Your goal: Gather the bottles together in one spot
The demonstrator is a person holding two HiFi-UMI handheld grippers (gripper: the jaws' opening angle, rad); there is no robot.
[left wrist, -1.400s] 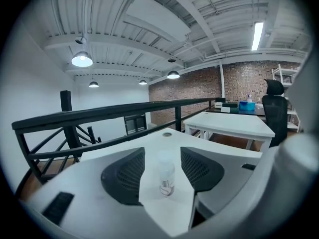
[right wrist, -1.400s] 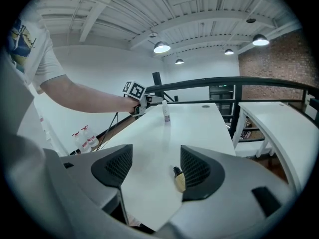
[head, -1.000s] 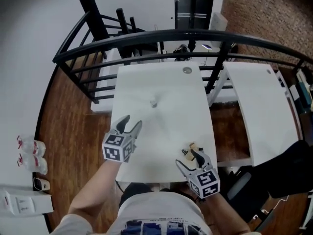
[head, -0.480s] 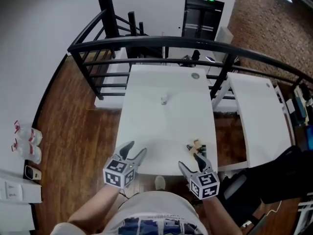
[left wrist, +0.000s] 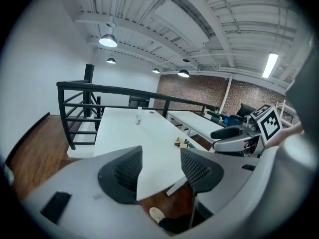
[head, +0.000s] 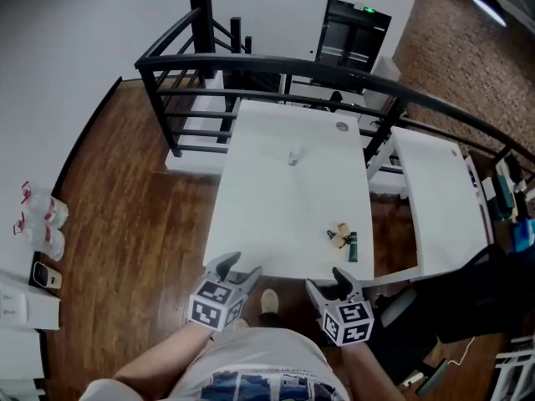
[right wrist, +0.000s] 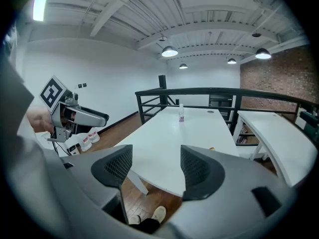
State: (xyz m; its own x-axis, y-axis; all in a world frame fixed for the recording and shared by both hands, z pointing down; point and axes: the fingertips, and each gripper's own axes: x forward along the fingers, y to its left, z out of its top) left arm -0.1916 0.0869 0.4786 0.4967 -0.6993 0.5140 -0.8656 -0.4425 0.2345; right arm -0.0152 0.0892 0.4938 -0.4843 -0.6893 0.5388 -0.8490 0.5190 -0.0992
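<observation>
- Now, head view: my left claw (head: pixel 236 267) and right claw (head: pixel 326 280) hang side by side just off the near edge of the white table (head: pixel 267 215), over the wooden floor (head: pixel 142 215). Both sets of jaws are spread wide, with nothing in either.
- Head view: two small bottles (head: pixel 344 241) lie on their sides close together near the table's right edge, at 1 o'clock from my right claw.
- Head view: a third, upright bottle (head: pixel 293 157) stands alone toward the far end, at 11 o'clock from the lying pair and well apart from them.
- Left gripper view: the left claw (left wrist: pixel 160 151) has its jaws wide apart. Only the table's (left wrist: pixel 124 131) near corner and the floor show in the gap.
- Left gripper view: the upright bottle (left wrist: pixel 138 117) sits at 12 o'clock, far off. The lying pair (left wrist: pixel 182 143) is at 1 o'clock, nearer. My right claw (left wrist: pixel 244 136) is at 3 o'clock.
- Right gripper view: the right claw (right wrist: pixel 156 151) is likewise fully spread and grips nothing. The table edge (right wrist: pixel 159 176) crosses the gap.
- Right gripper view: the upright bottle (right wrist: pixel 181 112) is at 12 o'clock, and my left claw (right wrist: pixel 75 116) at 9 o'clock.
</observation>
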